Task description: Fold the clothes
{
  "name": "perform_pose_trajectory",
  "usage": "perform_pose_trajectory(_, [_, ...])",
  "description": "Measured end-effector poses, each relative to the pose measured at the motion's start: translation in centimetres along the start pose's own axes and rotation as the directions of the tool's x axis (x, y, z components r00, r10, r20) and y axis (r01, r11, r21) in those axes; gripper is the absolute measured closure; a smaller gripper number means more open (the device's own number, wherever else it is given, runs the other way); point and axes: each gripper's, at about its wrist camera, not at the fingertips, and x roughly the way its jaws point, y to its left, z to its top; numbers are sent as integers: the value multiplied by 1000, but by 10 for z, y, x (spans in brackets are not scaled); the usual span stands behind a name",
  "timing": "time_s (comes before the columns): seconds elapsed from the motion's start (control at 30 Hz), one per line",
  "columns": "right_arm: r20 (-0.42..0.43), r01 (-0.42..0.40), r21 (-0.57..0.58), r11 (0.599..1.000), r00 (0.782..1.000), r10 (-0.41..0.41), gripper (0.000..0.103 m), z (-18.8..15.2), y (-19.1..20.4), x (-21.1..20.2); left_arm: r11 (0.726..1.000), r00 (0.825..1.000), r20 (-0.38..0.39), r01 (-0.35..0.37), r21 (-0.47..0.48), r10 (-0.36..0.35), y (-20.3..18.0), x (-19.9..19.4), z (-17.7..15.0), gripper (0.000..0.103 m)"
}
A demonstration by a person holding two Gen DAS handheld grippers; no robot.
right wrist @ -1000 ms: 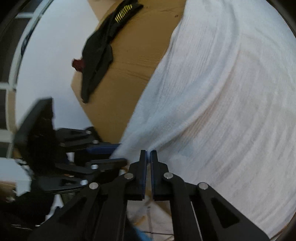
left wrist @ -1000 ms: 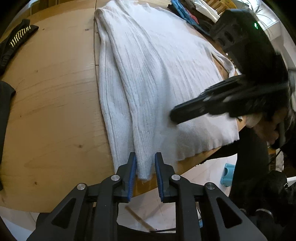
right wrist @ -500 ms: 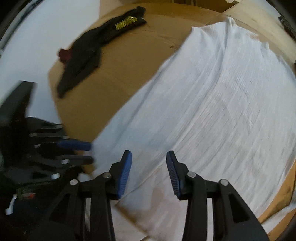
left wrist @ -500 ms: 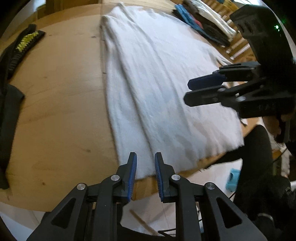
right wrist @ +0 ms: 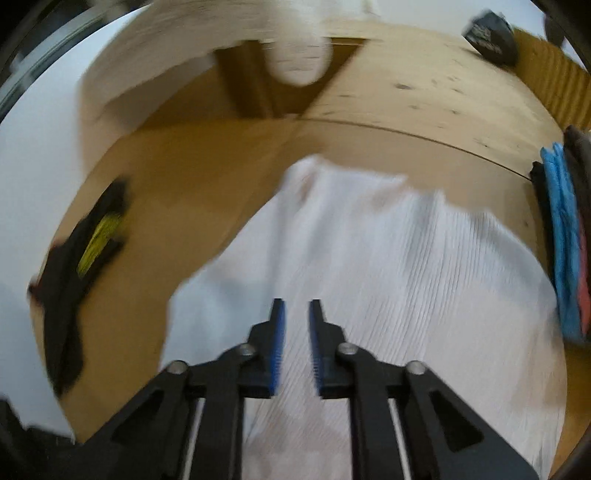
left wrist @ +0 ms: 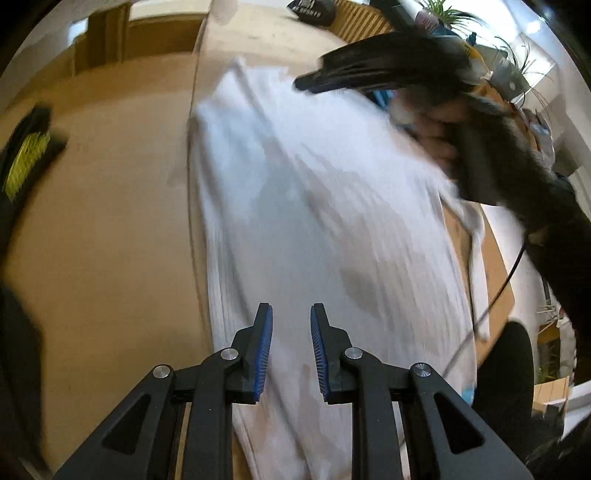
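Observation:
A white ribbed sweater [left wrist: 314, 206] lies flat on the round wooden table [left wrist: 110, 206], folded lengthwise. My left gripper [left wrist: 291, 321] is open and empty above the sweater's near end. My right gripper [right wrist: 296, 314] is open and empty above the sweater [right wrist: 388, 266], over its middle. In the left wrist view the right gripper [left wrist: 369, 70] shows blurred over the sweater's far right side, held by a hand.
A black garment with yellow print [left wrist: 26, 158] lies at the table's left edge and also shows in the right wrist view [right wrist: 81, 251]. A stack of blue, red and dark clothes [right wrist: 565, 240] lies at the right. A black cap [right wrist: 489, 33] sits at the far edge.
Both grippers have moved forward over the sweater toward its far end. My right gripper, shut a second ago, has opened and swung to face along the sweater.

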Motion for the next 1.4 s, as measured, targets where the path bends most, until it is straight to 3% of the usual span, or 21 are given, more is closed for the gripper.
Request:
perform_pose_trajectory(0.17, [-30,55,13,998,998,-54,94,36,-23,44,994,995,62,-77,77,73,20,40,104,83])
perform_pose_trajectory(0.3, [-33,115,-8,993,993,-115,94,49,-36,55,991,997,53,-63,115,58,31,86,161,83])
perform_pose_trajectory(0.4, [-33,162,-25,986,986,-163,99,58,-45,62,968,984,-11,-173,179,178,42,116,176,84])
perform_pose_trajectory(0.53, [-33,212,-34,977,976,-213,99,69,-57,69,974,988,7,-154,165,155,54,111,175,91])
perform_pose_trajectory(0.63, [39,108,-58,992,994,-106,97,75,-38,53,981,992,19,-126,145,125,57,108,171,91])
perform_pose_trajectory(0.73, [18,-51,-138,989,998,54,97,79,-2,58,985,994,30,-110,137,107,57,107,168,92])
perform_pose_trajectory(0.87, [-65,-64,-206,976,997,52,97,81,32,89,978,992,31,-123,166,120,50,111,168,89])
perform_pose_trajectory(1.07, [-44,-144,17,989,989,144,99,91,6,92,982,996,22,-94,162,92,50,105,162,89])
perform_pose_trajectory(1.17, [-23,-180,106,978,983,184,98,91,-6,84,986,997,25,-77,149,74,46,79,151,89])
perform_pose_trajectory(1.27, [-13,-202,60,978,979,203,96,60,0,34,989,998,59,-22,149,14,40,29,126,89])
perform_pose_trajectory(1.4, [-30,-240,27,970,970,241,95,10,7,-36,983,996,88,4,185,-21,25,-49,67,82])
